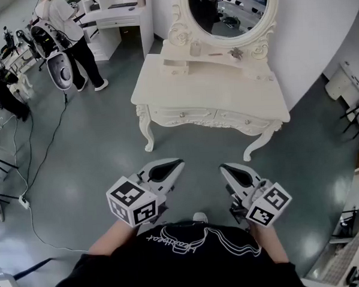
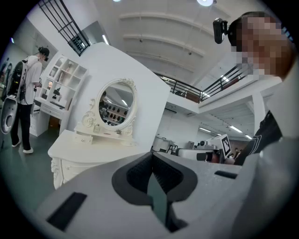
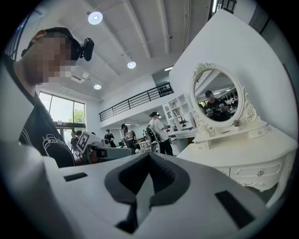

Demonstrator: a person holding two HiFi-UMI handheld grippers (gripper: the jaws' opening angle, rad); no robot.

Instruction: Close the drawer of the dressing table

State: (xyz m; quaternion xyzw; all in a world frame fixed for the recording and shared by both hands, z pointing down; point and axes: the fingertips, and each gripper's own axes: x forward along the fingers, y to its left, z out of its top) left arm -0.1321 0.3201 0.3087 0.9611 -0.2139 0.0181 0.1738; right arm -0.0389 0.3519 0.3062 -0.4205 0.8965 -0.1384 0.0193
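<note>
The cream dressing table (image 1: 164, 86) with an oval mirror (image 1: 229, 11) stands against the white wall, ahead of me. Its two front drawers (image 1: 184, 115) sit flush with the carved front. I see the table in the left gripper view (image 2: 74, 147) and in the right gripper view (image 3: 252, 154) too. My left gripper (image 1: 179, 164) and right gripper (image 1: 224, 166) hang side by side over the floor, well short of the table and touching nothing. Both are shut and empty, the left gripper (image 2: 150, 158) and the right gripper (image 3: 148, 158) each with their tips pressed together.
A person (image 1: 65, 32) with a backpack stands at the far left near a white shelf unit (image 1: 110, 17). Cables (image 1: 31, 171) trail over the grey floor on the left. A white chair (image 1: 344, 83) stands at the right.
</note>
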